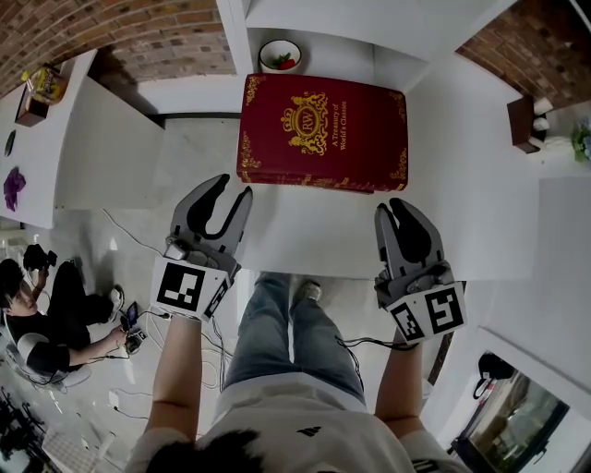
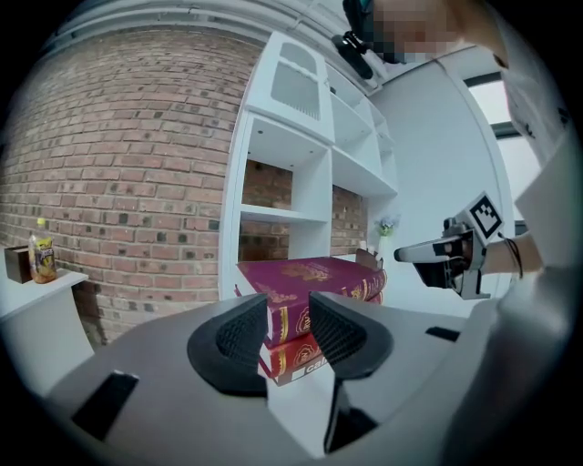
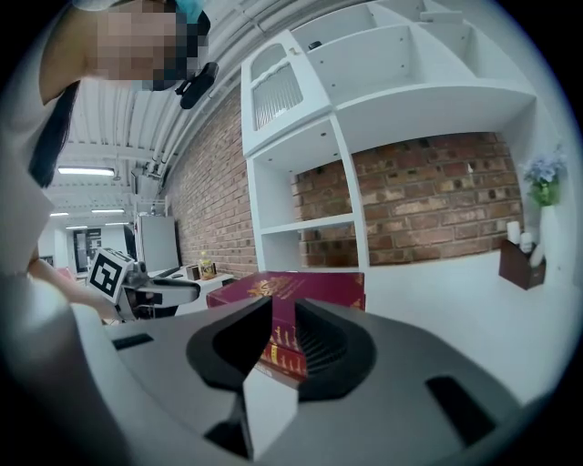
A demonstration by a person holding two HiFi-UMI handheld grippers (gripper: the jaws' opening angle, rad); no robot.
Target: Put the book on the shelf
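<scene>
Empty and part-open, my left tool (image 1: 233, 187) and right tool (image 1: 390, 207) hang just short of the book (image 1: 323, 129), the left one's jaws wider apart than the right's, neither touching anything. The thick maroon volume lies flat on the white tabletop (image 1: 305, 236), its far edge at the foot of the shelf (image 1: 309, 23), on what looks like a second red book. I judge the lift needs both tools, one at each near corner, jaws spread wider than the top volume alone, raised level. Gold lettering reads "RW" and "A Treasury of World's Classics"; the spine print is too small to read.
</scene>
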